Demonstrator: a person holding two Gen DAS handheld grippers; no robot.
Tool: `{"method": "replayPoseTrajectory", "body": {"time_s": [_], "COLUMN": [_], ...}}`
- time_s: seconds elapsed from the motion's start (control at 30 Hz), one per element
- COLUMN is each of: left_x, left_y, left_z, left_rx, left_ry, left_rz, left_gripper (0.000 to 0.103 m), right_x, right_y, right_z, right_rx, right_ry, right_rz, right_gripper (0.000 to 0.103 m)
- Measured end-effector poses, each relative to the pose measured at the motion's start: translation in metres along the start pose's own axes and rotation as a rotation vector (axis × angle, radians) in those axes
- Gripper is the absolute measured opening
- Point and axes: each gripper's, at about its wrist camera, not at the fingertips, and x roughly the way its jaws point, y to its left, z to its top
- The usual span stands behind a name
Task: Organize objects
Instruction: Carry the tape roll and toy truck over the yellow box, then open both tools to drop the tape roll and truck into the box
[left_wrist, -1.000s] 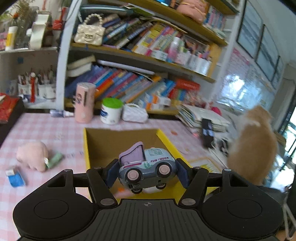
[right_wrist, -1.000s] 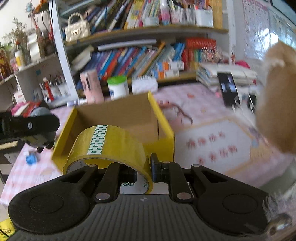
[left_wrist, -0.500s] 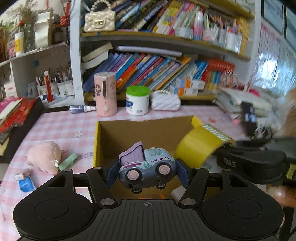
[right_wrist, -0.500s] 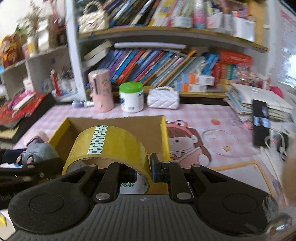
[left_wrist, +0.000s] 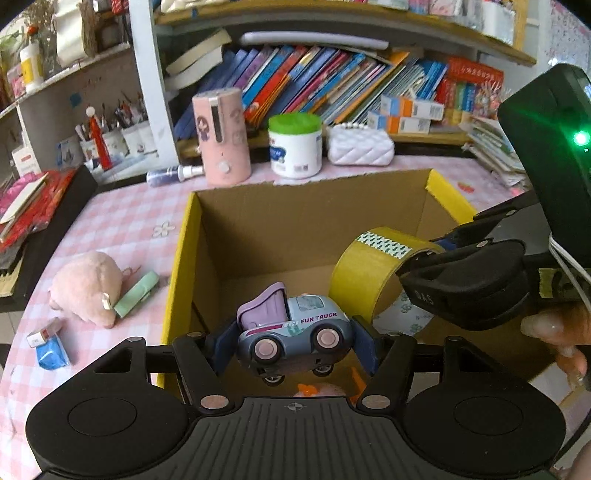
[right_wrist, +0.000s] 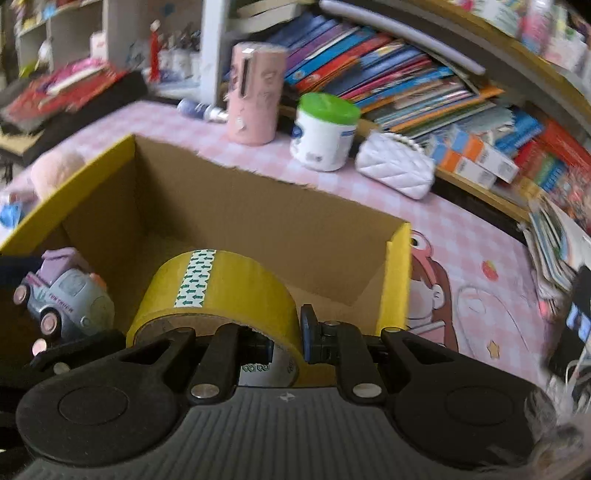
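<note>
My left gripper (left_wrist: 295, 345) is shut on a grey and purple toy truck (left_wrist: 293, 332) and holds it over the near part of the open yellow cardboard box (left_wrist: 184, 240). My right gripper (right_wrist: 282, 338) is shut on a roll of yellow tape (right_wrist: 218, 291), one finger inside the roll's core. It holds the roll inside the box (right_wrist: 399, 273) at its right side. The roll (left_wrist: 373, 266) and the right gripper (left_wrist: 461, 280) show in the left wrist view. The truck (right_wrist: 62, 295) shows at the left of the right wrist view.
On the pink checked tablecloth (left_wrist: 122, 221) left of the box lie a pink plush pig (left_wrist: 86, 286), a green clip (left_wrist: 135, 293) and a blue packet (left_wrist: 51, 349). Behind the box stand a pink cylinder (left_wrist: 221, 136), a green-lidded jar (left_wrist: 295, 146) and a white quilted purse (left_wrist: 360, 149). Orange items (left_wrist: 314, 389) lie in the box.
Both grippers have moved forward and down toward the box. The tape roll has gone from above the box's right wall to inside it. The truck is lower over the box.
</note>
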Motion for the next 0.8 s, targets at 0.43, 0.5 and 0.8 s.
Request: {"method": "replayPoseTrajectory", "body": {"time_s": [0.43,0.5,0.8], "left_x": [0.004,0.003,-0.023], "left_y": [-0.003,-0.005,-0.005], "left_z": [0.001,0.001,0.0], "left_rx": [0.031,0.05,0.054], "left_ry": [-0.019,-0.028,-0.082], "left_rz": [0.005,0.007,-0.019], "left_gripper": [0.063,0.063,0.067], "right_x": [0.017,0.017,0.008], "right_y": [0.001,0.001,0.005], "right_z": [0.004,0.004,0.004], "right_rx": [-0.024,-0.022,-0.019], "right_ry": [0.101,0.099,0.067], "right_rz": [0.045,0.045,0.034], "right_gripper": [0.015,0.015,0.03]}}
